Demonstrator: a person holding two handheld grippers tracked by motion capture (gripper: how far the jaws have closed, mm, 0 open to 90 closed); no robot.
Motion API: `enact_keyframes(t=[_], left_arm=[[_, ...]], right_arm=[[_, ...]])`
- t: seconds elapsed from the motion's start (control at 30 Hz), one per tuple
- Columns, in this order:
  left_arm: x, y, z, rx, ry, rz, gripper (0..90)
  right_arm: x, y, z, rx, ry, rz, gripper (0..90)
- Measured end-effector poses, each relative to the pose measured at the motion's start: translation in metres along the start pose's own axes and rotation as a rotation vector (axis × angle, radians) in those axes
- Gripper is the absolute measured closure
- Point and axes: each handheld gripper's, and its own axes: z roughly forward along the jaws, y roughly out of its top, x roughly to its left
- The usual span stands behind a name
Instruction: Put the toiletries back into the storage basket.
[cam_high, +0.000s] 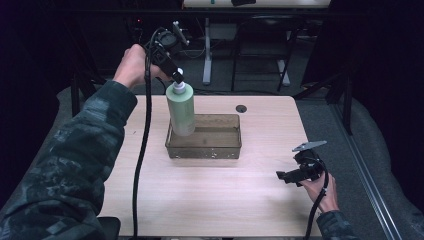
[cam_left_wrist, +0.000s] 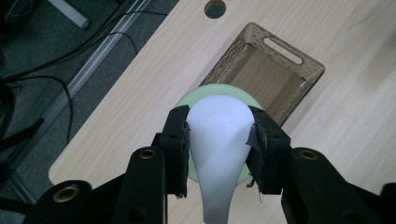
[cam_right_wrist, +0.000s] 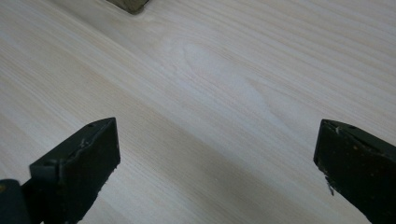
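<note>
High view: the left gripper (cam_high: 178, 76) comes down from above onto the white pump cap (cam_high: 179, 88) of a pale green bottle (cam_high: 181, 111), its jaws clamped on that cap; the bottle stands upright at the left end of a translucent brown basket (cam_high: 220, 148), though whether its base rests on the basket floor or hangs just above it cannot be told; the basket lies near the middle of the tabletop (cam_high: 210, 195), towards the far edge; a round grommet hole (cam_high: 241, 108) sits close to the far edge, just beyond the basket; the right gripper (cam_high: 281, 175) is held low near the right edge of the tabletop, well apart from the basket, its jaws pointing left.

Left gripper view: looking straight down, the two black jaws press on either side of the white pump cap (cam_left_wrist: 218, 135); the green shoulder of the bottle (cam_left_wrist: 196, 95) shows as a ring beneath it; the basket (cam_left_wrist: 299, 81) with its slotted handle lies just beyond, and the grommet hole (cam_left_wrist: 215, 8) beyond that, near the tabletop edge.

Right gripper view: the jaws stand wide apart with nothing between them, over bare tabletop (cam_right_wrist: 224, 93); a corner of the basket (cam_right_wrist: 130, 4) appears at the top edge.
</note>
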Motion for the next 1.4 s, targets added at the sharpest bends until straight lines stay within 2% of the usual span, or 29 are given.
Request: enact_keyframes(t=[0.13,0.23,0.33,0.6,0.87,1.13,1.27,1.4], left_arm=[[0.000,0.002,0.003,-0.003,-0.003,-0.001,63.1],[0.000,0.002,0.007,0.016,-0.010,0.002,63.2],[0.000,0.000,0.013,0.013,-0.014,-0.003,63.2],[-0.001,-0.006,0.024,0.041,-0.022,-0.006,63.2],[0.000,-0.010,0.028,0.023,-0.022,-0.010,63.2],[-0.001,-0.016,0.036,0.037,-0.034,-0.009,63.1],[-0.004,-0.017,0.041,0.046,-0.042,0.005,63.2],[-0.005,-0.019,0.044,0.042,-0.042,-0.004,63.1]], right_arm=[[0.000,0.000,0.000,-0.004,0.001,0.001,0.0],[0.000,0.000,0.000,-0.003,0.000,0.003,0.0],[0.000,0.001,-0.001,-0.005,0.000,0.000,0.0],[0.000,0.001,0.000,-0.003,0.003,0.002,0.1],[0.000,0.001,-0.001,-0.007,0.005,0.003,0.1],[0.001,0.001,-0.002,-0.007,0.003,-0.002,0.1],[0.000,0.000,0.000,-0.004,0.003,0.003,0.1],[0.002,0.000,0.001,0.000,0.004,-0.007,0.1]])
